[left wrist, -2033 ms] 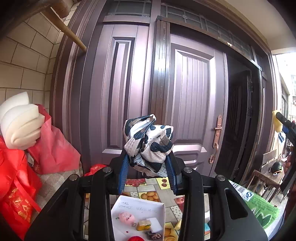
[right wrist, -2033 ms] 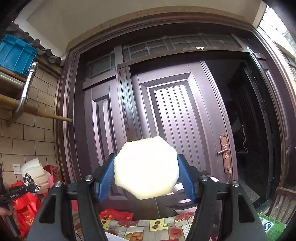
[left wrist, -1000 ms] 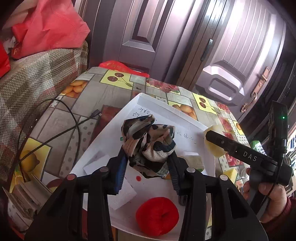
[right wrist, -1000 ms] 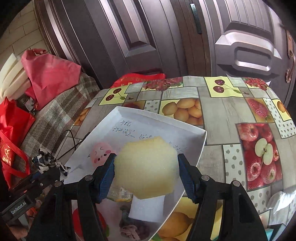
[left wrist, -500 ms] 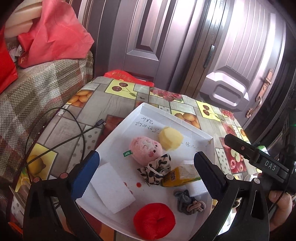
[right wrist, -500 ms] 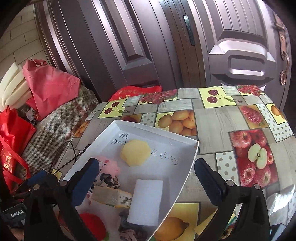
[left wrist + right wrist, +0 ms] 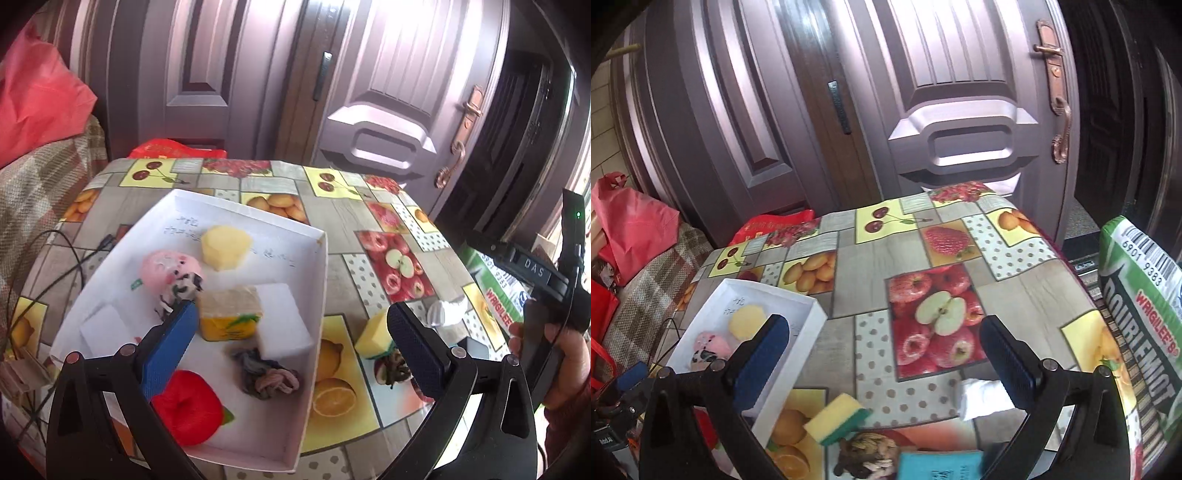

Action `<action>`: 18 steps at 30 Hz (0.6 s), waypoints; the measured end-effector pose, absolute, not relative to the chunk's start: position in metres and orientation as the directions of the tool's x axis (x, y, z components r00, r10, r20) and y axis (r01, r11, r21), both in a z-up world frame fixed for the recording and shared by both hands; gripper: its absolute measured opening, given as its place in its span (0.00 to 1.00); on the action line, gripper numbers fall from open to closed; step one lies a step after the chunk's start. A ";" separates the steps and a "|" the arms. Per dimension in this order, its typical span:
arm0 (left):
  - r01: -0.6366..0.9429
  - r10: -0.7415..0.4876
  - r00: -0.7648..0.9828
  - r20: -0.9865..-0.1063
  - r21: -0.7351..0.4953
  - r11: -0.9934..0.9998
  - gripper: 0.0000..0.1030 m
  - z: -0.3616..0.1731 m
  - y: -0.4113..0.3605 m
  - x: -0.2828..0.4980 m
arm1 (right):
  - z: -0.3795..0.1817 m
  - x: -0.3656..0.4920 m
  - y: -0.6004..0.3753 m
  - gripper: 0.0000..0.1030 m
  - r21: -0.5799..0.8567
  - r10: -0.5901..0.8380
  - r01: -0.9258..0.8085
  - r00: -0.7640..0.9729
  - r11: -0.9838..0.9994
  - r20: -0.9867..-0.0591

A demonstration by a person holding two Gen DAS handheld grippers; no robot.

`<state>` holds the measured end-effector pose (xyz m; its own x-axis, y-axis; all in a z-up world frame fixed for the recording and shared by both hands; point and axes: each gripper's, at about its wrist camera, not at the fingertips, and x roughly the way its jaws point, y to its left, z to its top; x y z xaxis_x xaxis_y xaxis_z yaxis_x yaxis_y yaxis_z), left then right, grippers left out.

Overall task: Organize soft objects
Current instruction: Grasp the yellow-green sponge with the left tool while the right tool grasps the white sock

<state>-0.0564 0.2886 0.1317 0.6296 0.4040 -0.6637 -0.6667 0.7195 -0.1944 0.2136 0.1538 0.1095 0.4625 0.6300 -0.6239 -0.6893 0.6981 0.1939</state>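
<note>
A white box (image 7: pixel 320 288) on the fruit-print table holds a yellow sponge puck (image 7: pixel 226 248), a pink plush (image 7: pixel 166 268), a black-and-white cloth (image 7: pixel 181 288), a yellow-brown sponge block (image 7: pixel 231 309), white foam blocks (image 7: pixel 282 320), a grey-pink scrunchie (image 7: pixel 266 378) and a red ball (image 7: pixel 189 407). My left gripper (image 7: pixel 295 347) is open and empty above the box's right side. My right gripper (image 7: pixel 886 354) is open and empty over the table. A yellow-green sponge (image 7: pixel 836 418), a brown scrunchie (image 7: pixel 866 456), a white wad (image 7: pixel 982 400) and a blue item (image 7: pixel 940 465) lie loose near it.
The box shows at the left in the right wrist view (image 7: pixel 809 325). A green Wrigley's carton (image 7: pixel 1141 317) stands at the table's right edge. A cable (image 7: pixel 55 273) trails at the table's left. Red bags (image 7: pixel 631 225) and a plaid cover lie left; doors stand behind.
Both grippers opened and dropped the patterned cloth and the yellow puck into the box. Since then both have swung right, the right one over the loose items.
</note>
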 end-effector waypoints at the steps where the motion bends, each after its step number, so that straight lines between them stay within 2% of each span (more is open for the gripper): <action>1: -0.649 0.381 0.630 -0.677 -0.189 0.737 1.00 0.126 0.282 -0.047 | 0.108 0.222 0.143 1.00 0.195 0.614 -0.668 0.475 0.718 -0.630; 5: -0.590 0.305 0.606 -0.734 -0.158 0.792 1.00 0.102 0.260 -0.008 | 0.090 0.252 0.118 1.00 0.157 0.527 -0.616 0.482 0.772 -0.700; 9: -0.522 0.260 0.581 -0.771 -0.107 0.847 1.00 0.086 0.244 0.027 | 0.059 0.268 0.113 1.00 0.137 0.472 -0.626 0.408 0.767 -0.781; 18: -0.449 0.263 0.506 -0.822 0.009 0.893 1.00 0.066 0.244 0.078 | 0.023 0.268 0.147 1.00 0.048 0.421 -0.726 0.343 0.686 -0.840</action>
